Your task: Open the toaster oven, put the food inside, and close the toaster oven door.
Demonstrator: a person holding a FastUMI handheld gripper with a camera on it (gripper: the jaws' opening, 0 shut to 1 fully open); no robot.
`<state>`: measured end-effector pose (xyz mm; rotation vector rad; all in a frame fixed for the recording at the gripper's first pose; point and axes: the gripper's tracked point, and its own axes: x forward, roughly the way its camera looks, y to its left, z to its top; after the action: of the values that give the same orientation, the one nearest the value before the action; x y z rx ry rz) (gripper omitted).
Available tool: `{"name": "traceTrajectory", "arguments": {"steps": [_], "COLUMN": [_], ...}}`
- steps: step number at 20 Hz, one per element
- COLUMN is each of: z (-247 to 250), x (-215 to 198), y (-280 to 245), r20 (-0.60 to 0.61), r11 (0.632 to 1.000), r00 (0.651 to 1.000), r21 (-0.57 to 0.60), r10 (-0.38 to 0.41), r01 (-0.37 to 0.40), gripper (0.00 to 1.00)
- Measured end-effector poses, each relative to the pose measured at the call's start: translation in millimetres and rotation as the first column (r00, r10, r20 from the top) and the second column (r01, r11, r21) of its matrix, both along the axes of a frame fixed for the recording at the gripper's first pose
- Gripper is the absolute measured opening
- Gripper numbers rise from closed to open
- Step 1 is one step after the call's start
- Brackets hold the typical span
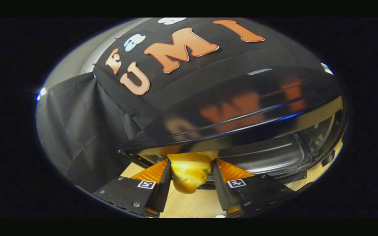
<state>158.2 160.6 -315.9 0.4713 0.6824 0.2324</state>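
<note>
A golden bread roll (pixel 189 172) sits between my two fingers, and my gripper (pixel 190 170) is shut on it, both fingers pressing its sides. Just ahead stands the black toaster oven (pixel 228 108), seen from close and tilted, its glossy top reflecting the wall. Its mouth is open beyond the fingers; a dark metal tray (pixel 267 155) lies inside. The roll's far end reaches to the lower lip of the oven opening. The oven door itself is hidden below the fingers.
A light wooden tabletop (pixel 189 203) runs under the gripper and the oven. Black cloth (pixel 77 124) hangs as the booth wall behind and beside the oven. The oven's inner side wall (pixel 323 131) shows past the tray.
</note>
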Motion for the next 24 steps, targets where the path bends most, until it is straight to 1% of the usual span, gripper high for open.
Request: {"name": "traceTrajectory", "arguments": {"steps": [5,6,8,10,13,16,19,21,22,24], "z": [-6,-10,-10,-7,-7,-7,-5,-4,-3,-7], "x": [4,5,6,-1,-6,3,11,19,22,27], "y": [-4,-7,-7,-4,-6,-10,-9,-10,-14,-24], "r20": [-0.005,-0.027,-0.037,-0.058,-0.065,-0.069,-0.049,-0.02,0.007,0.04], "r11": [0.999,0.999,1.0,1.0,1.0,0.999,0.999,0.996,0.992,0.973], "r00": [1.0,0.999,0.999,0.998,0.998,0.997,0.998,0.998,0.997,0.996], "r21": [-0.031,-0.037,-0.016,0.002,-0.018,-0.019,-0.027,-0.065,-0.104,-0.212], "r10": [-0.014,-0.022,-0.022,-0.01,0.005,-0.029,-0.044,-0.064,-0.072,-0.083], "r01": [0.013,0.021,0.022,0.01,-0.006,0.028,0.043,0.063,0.073,0.089], "gripper": [0.64,0.64,0.64,0.64,0.64,0.64,0.64,0.67,0.7,0.74]}}
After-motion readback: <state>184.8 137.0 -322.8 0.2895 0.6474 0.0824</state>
